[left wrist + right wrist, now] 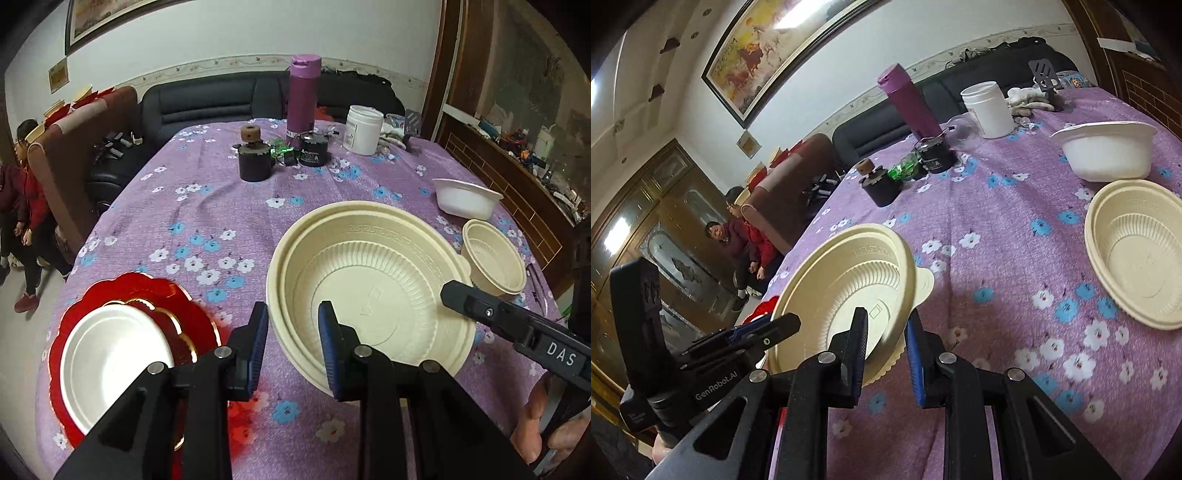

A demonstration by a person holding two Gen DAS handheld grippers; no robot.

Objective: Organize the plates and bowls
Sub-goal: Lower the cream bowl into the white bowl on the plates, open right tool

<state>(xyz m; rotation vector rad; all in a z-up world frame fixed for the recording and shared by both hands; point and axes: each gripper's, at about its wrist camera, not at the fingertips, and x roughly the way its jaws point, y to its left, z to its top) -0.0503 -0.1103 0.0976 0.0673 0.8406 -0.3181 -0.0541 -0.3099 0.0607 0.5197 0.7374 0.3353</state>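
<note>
Nearest the holder: left tool (pixel 294 345) stood with its jaws at a narrow gap, one blue pad outside and one inside the near rim of the large cream ribbed plastic bowl (pixel 373 291). I could not tell whether the pads pressed on the rim or only straddled it.

Right tool (pixel 886 347) was closed on the opposite rim of the same bowl, one pad inside the wall and one outside. From its side the bowl sat tilted and seemed clear of the table (pixel 207 206), so this grip was probably carrying it. A second rim showed just outside the first: likely two bowls nested, though not certain. Gripping at opposite rims fits a wide, thin-walled, flexible bowl, which one pinch alone would let sag.

Beside the left tool: a round white plate (pixel 110 354) lay on a red scalloped plate (pixel 92 295), plates already paired.

Beyond the right tool: a small cream ribbed bowl (pixel 495 258) stood upright near the table edge, with a white plastic bowl (pixel 465 199) just behind it, apart. Judgement: these remain to be stacked; sorting looked partway done.

Far end: a purple flask (pixel 303 96) and a white tub (pixel 364 129), well apart from the work.
</note>
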